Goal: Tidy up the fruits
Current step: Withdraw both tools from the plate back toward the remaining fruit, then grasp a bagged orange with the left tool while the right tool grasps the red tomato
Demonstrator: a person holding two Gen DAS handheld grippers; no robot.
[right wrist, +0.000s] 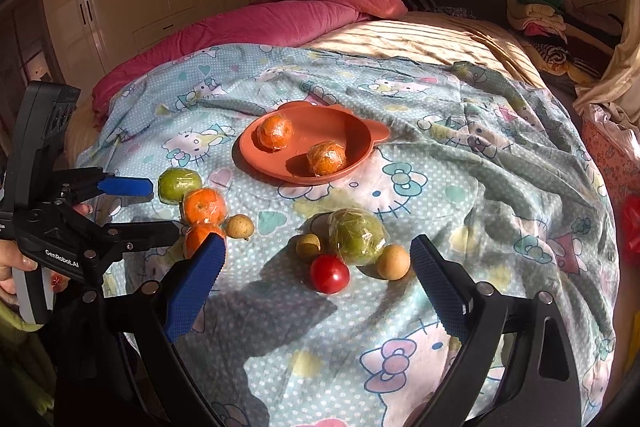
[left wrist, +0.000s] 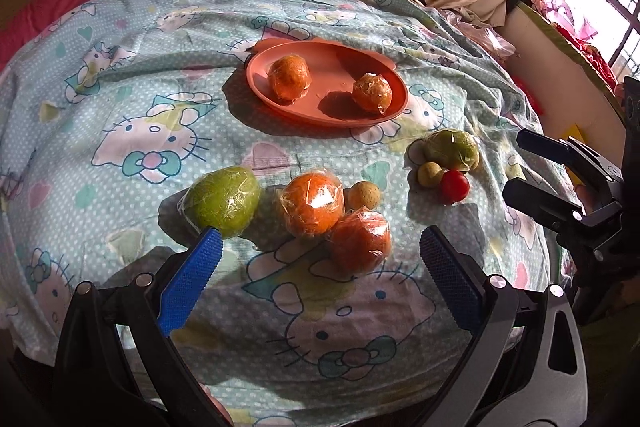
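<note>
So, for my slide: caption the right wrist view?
Open right gripper above red tomato; two oranges on plate.

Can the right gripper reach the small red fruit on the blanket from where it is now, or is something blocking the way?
Probably yes. The right gripper has its jaws wide open, and the red fruit lies just ahead between them. Nothing covers it, but the wrapped green fruit and a small tan fruit sit close by.

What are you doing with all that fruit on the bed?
Sorting fruit onto the orange plate. Two wrapped oranges sit on it already. More oranges, green fruits, small brown ones and a red tomato lie on the sheet. The left tool and right tool are both open, holding nothing.
</note>
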